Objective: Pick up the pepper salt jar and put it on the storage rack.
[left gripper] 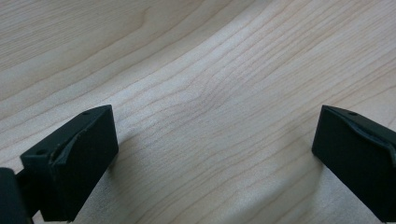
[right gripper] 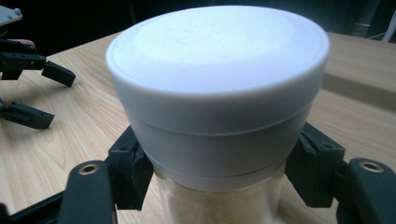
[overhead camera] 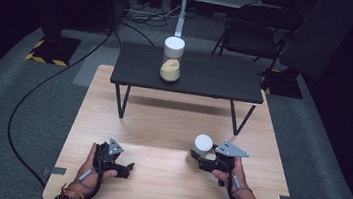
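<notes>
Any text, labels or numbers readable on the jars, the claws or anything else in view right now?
None readable.
Jar in the right claw: plain white lid, no label showing.
Jar on the black table: too small to tell any print.
Left claw, open over the bare wooden table: no markings.
Yellow-black hazard stripes on the floor stand: a pattern, no words.

We take this for a lab or recording studio rather than a home: the light wooden desk (overhead camera: 171, 129) stands alone on grey carpet (overhead camera: 5, 125) in a dark, black-walled room. Black cables (overhead camera: 40, 89) trail across the floor, a stand base edged with yellow-and-black hazard tape (overhead camera: 52, 50) sits at the left, and a white pole (overhead camera: 181, 14) rises behind. A black folding chair (overhead camera: 258, 28) waits at the back.
</notes>
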Action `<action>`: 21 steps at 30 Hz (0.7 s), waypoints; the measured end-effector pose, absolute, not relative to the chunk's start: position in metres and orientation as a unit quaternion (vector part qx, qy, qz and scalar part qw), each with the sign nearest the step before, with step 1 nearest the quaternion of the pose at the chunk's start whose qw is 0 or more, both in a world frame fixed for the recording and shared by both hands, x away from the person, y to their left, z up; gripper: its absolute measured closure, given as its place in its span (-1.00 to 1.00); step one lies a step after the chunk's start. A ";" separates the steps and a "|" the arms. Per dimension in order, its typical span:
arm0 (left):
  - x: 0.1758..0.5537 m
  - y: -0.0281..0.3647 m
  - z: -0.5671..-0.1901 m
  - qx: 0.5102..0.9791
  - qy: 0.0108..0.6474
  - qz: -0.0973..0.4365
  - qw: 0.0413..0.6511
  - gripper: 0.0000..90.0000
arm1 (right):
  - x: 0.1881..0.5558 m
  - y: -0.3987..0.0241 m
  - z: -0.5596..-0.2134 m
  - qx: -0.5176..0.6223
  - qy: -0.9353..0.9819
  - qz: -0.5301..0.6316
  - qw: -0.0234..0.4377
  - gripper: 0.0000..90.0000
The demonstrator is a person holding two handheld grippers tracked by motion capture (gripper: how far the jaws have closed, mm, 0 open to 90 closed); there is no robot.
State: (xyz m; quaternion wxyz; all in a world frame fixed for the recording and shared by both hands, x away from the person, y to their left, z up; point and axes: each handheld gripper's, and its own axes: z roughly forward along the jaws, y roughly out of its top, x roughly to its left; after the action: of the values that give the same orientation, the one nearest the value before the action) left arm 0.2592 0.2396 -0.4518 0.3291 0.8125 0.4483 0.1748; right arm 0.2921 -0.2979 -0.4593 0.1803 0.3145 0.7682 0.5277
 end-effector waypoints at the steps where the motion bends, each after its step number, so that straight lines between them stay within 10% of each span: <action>1: 0.259 0.240 -0.452 0.813 0.448 0.175 0.329 -0.99 | 0.292 -0.298 -0.459 0.315 0.768 0.528 0.180 -0.26; 21: 0.260 0.240 -0.452 0.813 0.447 0.174 0.329 -0.99 | 0.276 -0.303 -0.428 0.330 0.754 0.527 0.213 -0.24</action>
State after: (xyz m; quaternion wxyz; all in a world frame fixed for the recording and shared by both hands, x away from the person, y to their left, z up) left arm 0.2597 0.2397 -0.4518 0.3293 0.8130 0.4474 0.1743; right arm 0.2761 -0.3034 -0.4281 0.2127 0.3295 0.7539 0.5270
